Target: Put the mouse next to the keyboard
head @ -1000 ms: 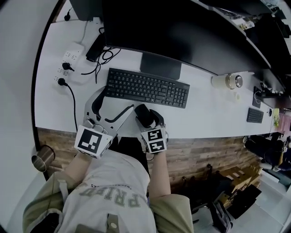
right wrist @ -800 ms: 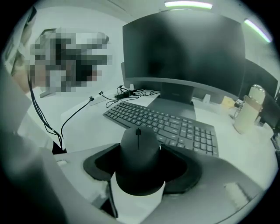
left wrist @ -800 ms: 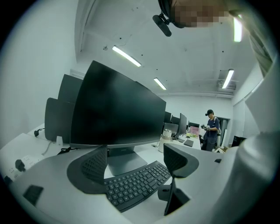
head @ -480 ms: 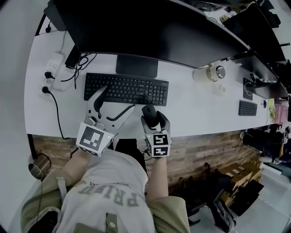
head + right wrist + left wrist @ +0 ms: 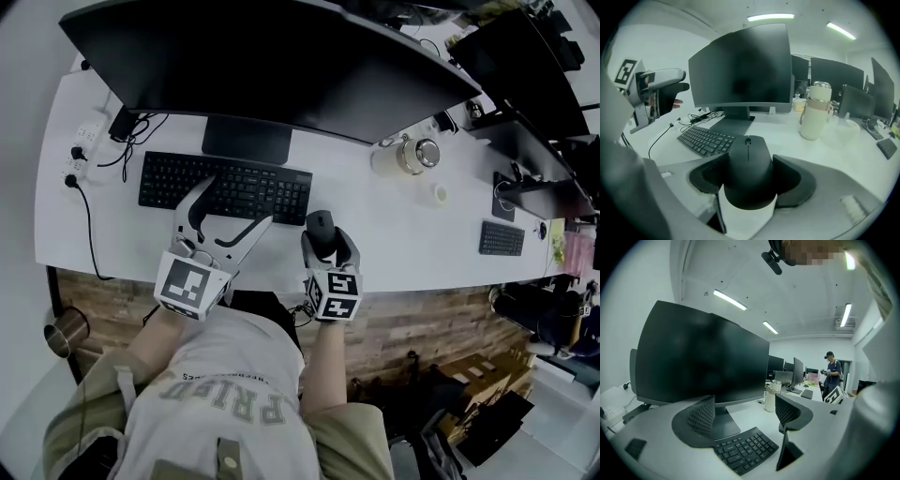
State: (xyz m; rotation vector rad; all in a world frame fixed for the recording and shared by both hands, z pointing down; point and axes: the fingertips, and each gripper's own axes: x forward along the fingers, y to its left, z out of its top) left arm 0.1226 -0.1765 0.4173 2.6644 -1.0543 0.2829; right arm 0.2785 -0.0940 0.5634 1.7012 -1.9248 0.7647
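The left gripper [image 5: 230, 211] hangs over the front edge of the keyboard [image 5: 225, 187], its jaws wide apart with nothing between them; in its own view only keys and the monitor [image 5: 703, 357] stand beyond the pads. It looks parked there, out of the way and not steadying anything, since the keyboard lies flat on the white bench [image 5: 403, 225] and needs no help.

To the right, the mouse [image 5: 322, 228] sits just off the keyboard's right end, slightly nearer the front edge of the bench, its nose pointing towards the monitor like a mouse ready for use. The right gripper [image 5: 328, 246] has its jaws spread broadly yet clamped on it, one pad against each flank, which the right gripper view shows plainly: the black body [image 5: 749, 171] fills the gap between the pads. Gripping across the sides probably keeps it level for setting down. Whether its underside touches the bench I cannot tell.

The spot looks about right for the task, so release seems the remaining step. A pale flask [image 5: 412, 155] stands well clear further right
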